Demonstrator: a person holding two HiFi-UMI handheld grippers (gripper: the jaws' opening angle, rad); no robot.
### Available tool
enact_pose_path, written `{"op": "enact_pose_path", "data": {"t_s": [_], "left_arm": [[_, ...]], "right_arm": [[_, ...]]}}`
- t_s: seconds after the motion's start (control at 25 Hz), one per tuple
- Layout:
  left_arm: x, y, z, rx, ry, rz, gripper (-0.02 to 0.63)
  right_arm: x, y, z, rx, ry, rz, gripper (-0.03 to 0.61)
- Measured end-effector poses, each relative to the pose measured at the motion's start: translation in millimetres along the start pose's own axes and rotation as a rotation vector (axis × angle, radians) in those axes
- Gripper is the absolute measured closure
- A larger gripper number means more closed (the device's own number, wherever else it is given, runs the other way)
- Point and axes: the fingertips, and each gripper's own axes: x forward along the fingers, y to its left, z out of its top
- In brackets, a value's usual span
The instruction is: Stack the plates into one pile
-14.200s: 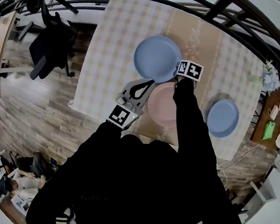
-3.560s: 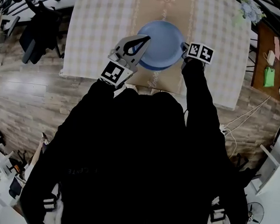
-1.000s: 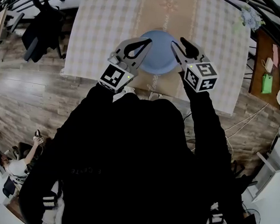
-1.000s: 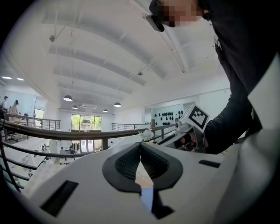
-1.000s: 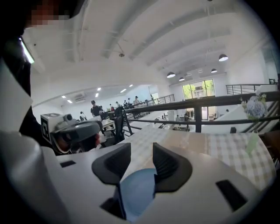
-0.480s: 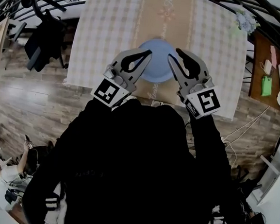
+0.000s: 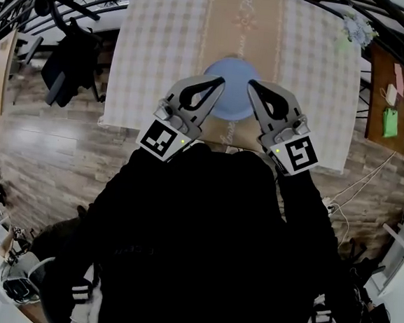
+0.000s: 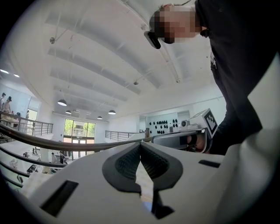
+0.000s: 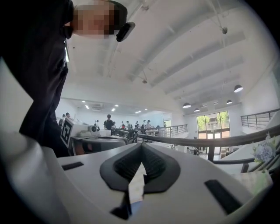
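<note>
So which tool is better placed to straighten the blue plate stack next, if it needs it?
Neither clearly. In the head view, the left tool and right tool are both shut and empty, and they flank the blue plate stack about evenly.

The head camera sits above the person [image 7: 201, 249] and looks steeply down past the dark torso to the near edge of the tabletop [image 7: 164, 34]. The left tool [image 7: 219, 81] and right tool [image 7: 252, 84] are close under its lens. Each tool camera rides just behind its own jaws and faces level across the hall, taking in much ceiling. Each catches the other tool at its side, and both share the curved railing [image 8: 65, 144].
</note>
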Motion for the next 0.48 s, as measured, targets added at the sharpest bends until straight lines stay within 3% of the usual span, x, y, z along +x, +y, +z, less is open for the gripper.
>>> {"op": "enact_pose_path", "data": {"t_s": [0.48], "left_arm": [[-1, -3, -21, -0.029, 0.039, -0.026, 0.594]], "right_arm": [[-5, 4, -26, 0.028, 0.050, -0.006, 0.574]]}}
